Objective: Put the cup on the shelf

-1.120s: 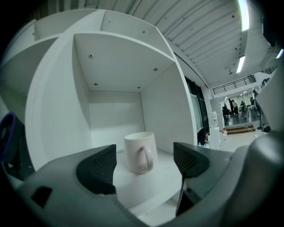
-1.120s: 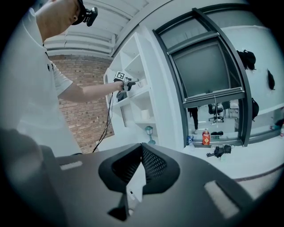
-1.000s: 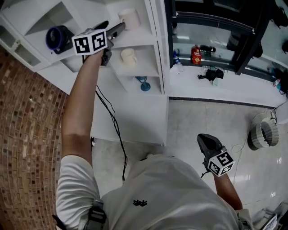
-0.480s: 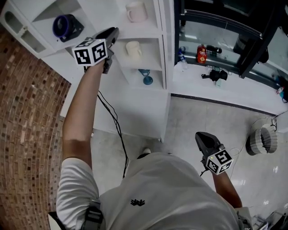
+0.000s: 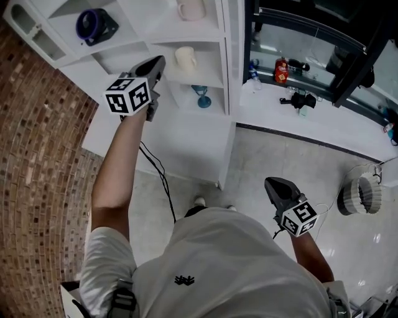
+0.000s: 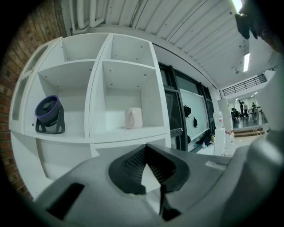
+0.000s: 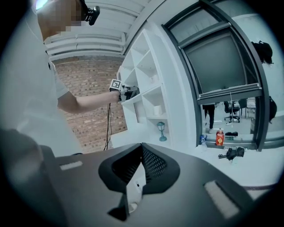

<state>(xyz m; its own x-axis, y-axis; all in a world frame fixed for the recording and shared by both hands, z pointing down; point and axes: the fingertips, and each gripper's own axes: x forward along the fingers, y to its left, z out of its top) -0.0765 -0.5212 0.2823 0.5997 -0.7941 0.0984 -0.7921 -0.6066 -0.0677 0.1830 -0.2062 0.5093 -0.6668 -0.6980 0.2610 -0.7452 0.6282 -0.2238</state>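
Note:
A white cup [image 6: 133, 118] stands upright in the upper shelf compartment, to the right of a dark blue fan [image 6: 49, 115]. In the head view this cup [image 5: 191, 7] is cut off by the top edge, and a second cream cup [image 5: 185, 57] stands one level below. My left gripper [image 5: 153, 67] is held in front of the white shelf [image 5: 225, 68], apart from both cups. Its jaws are shut with nothing between them [image 6: 146, 148]. My right gripper [image 5: 275, 185] hangs low by the person's side, shut and empty [image 7: 142, 146].
A blue goblet [image 5: 202, 97] stands on the lowest shelf level. A black cable [image 5: 163, 180] runs down in front of the low white cabinet [image 5: 186, 140]. A brick wall [image 5: 43, 155] is at the left. A red bottle [image 5: 281, 70] and a white coil [image 5: 359, 194] lie to the right.
My left gripper has drawn back and down from the upper cup, which stays on the shelf. The head view has shifted, so the shelf now sits higher in the picture. The right gripper has barely moved.

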